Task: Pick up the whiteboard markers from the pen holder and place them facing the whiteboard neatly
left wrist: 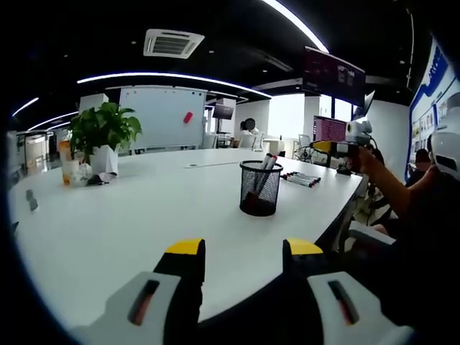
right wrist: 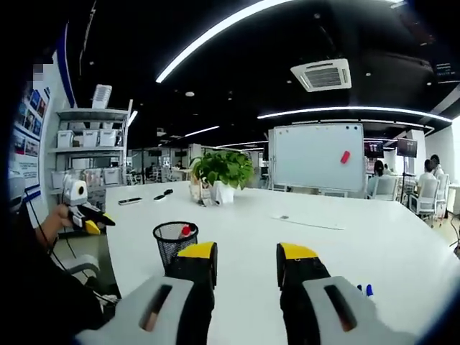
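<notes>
A: Where are the whiteboard markers (left wrist: 300,179) sitting?

B: Several are lying in a row on the white counter (left wrist: 129,215), just beyond the black mesh pen holder (left wrist: 259,188); one more is standing inside it. The whiteboard (right wrist: 317,157) is standing across the room.

A: And the tools?

B: The left tool (left wrist: 243,253) is hovering over the counter's near edge, jaws parted and gripping nothing. The right tool (right wrist: 246,256) is likewise spread apart with nothing between its jaws, the holder sitting just left of it. A potted plant (left wrist: 105,136) is resting farther back.

Pen holder (left wrist: 259,188) on table (left wrist: 144,215), markers (left wrist: 302,178) behind, plant (left wrist: 104,133) far left.
</notes>
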Available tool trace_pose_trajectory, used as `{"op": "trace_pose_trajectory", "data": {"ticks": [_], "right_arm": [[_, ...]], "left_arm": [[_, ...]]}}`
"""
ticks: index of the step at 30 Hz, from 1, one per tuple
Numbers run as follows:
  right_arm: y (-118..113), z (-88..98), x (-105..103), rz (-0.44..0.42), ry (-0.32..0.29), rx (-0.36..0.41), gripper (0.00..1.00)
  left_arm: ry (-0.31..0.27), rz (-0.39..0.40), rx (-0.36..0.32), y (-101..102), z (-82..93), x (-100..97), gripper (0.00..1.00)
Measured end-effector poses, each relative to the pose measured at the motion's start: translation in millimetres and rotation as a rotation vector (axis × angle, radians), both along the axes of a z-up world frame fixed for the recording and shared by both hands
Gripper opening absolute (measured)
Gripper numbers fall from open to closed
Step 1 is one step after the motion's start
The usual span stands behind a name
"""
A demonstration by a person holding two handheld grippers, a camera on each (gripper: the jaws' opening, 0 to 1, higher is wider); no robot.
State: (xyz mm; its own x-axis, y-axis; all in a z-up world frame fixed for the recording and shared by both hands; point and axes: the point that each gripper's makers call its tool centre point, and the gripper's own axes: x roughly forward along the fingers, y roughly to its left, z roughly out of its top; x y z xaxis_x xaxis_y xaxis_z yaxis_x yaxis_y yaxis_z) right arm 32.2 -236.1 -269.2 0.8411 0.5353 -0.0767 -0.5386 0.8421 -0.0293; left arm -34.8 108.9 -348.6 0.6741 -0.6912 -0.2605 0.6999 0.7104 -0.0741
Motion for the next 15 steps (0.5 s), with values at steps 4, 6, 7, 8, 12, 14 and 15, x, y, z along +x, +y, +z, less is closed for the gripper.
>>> {"op": "trace_pose_trajectory", "data": {"ticks": [4,6,7,8,12,14,15], "right_arm": [[16,-3.3,2,0.037,0.011,-0.021,0.35],[25,-4.1,4,0.062,0.016,-0.021,0.35],[31,-4.3,5,0.075,0.019,-0.017,0.35],[35,-5.0,6,0.084,0.021,-0.016,0.35],[53,-9.2,11,0.123,0.034,-0.030,0.35],[62,-10.6,13,0.143,0.040,-0.033,0.35],[67,-11.3,14,0.152,0.043,-0.035,0.35]], "left_arm": [[0.003,-0.001,0.000,0,-0.8,0.0,0.45],[0.002,0.000,-0.002,0,-0.2,0.1,0.45],[0.001,0.000,-0.002,0,0.1,0.1,0.45],[0.001,0.000,-0.001,1,0.2,0.1,0.45],[-0.002,0.003,-0.001,2,2.0,-0.3,0.45],[-0.004,0.004,-0.001,3,3.1,-0.4,0.45],[-0.006,0.005,-0.001,4,3.7,-0.5,0.45]]}}
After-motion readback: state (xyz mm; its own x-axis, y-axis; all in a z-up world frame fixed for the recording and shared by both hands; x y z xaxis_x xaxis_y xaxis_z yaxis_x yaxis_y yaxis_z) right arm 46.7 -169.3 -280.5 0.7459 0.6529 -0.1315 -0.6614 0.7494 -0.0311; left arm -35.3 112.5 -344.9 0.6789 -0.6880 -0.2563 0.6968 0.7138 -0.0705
